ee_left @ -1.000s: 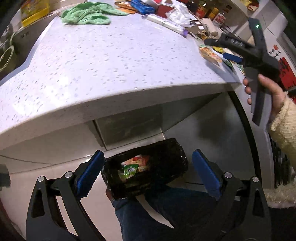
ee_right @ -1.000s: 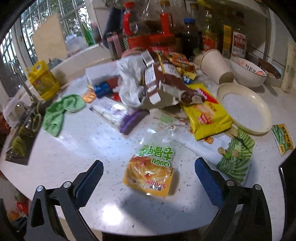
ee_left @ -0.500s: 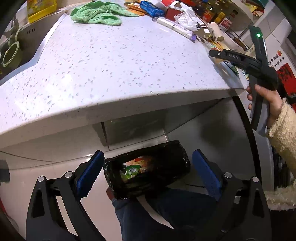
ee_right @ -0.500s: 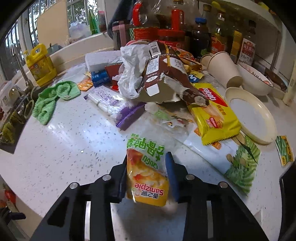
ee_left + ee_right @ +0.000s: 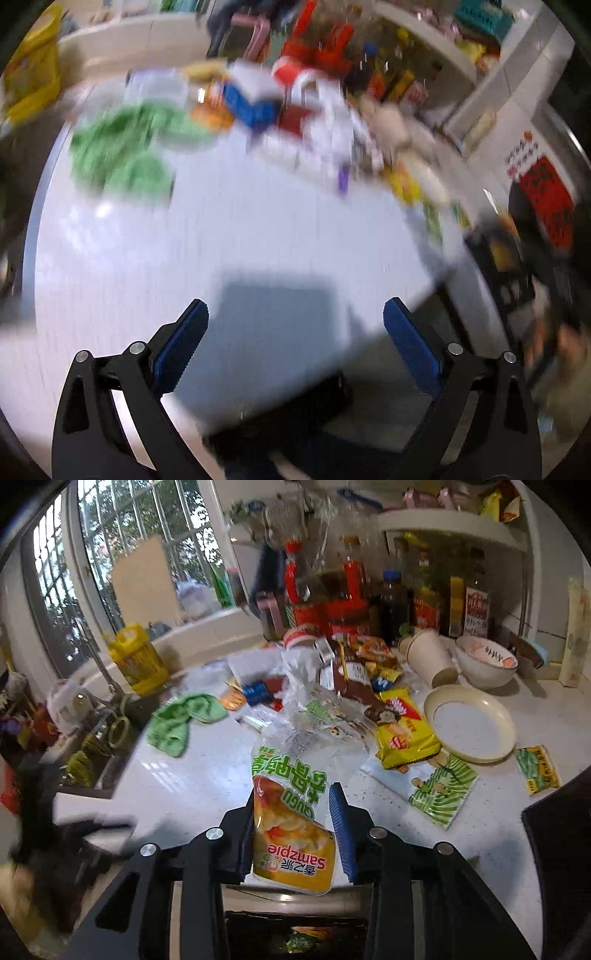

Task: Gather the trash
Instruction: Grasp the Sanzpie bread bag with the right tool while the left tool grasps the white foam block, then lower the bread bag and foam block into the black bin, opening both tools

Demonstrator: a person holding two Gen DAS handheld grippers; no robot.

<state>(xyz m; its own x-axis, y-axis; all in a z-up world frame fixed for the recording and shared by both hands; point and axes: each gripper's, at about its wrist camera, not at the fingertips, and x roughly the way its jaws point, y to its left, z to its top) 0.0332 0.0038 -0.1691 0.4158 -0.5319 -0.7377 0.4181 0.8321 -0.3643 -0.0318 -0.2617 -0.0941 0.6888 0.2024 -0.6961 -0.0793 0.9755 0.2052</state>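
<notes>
Crinkled yellow-and-clear plastic "Samzpie" snack wrapper (image 5: 293, 827) pinched between the blue pads of the right gripper (image 5: 295, 834), just closed on it and clamped across its printed lower half, lifted clear of the white speckled countertop (image 5: 207, 775). Long axis running straight away from the fingers, clear torn end pointing up and toward the clutter at the back, yellow printed end hanging nearest the camera. Directly below that end, past the counter edge: black-lined trash bin (image 5: 295, 938), already holding wrappers. Likely next: carry down and release over it. Left gripper (image 5: 295, 350) spread wide, nothing between its pads, blurred view over the same counter. Further wrappers, green cloth (image 5: 184, 720), cream plate (image 5: 469, 727) lying beyond.
</notes>
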